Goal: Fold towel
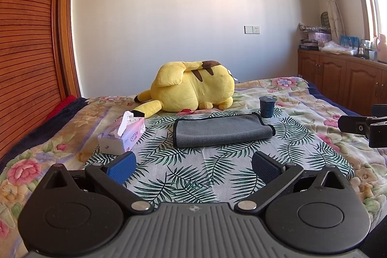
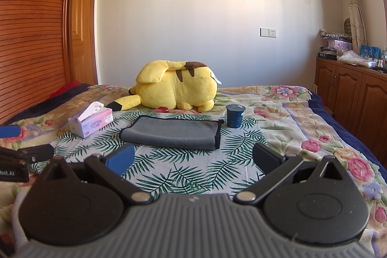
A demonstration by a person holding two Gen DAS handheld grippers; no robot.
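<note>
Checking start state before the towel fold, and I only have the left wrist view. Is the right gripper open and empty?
Observer: Yes. The right wrist view shows the right gripper open, nothing between its fingers, short of the towel.
Operator: Towel's right end, loose layers?
Observer: Black trim runs down that end. It looks like two layers stacked, next to the dark cup.
Operator: How's my left gripper from outside?
Observer: The left gripper shows at the frame's left edge, fingers apart and holding nothing, on the near side of the tissue box.
</note>
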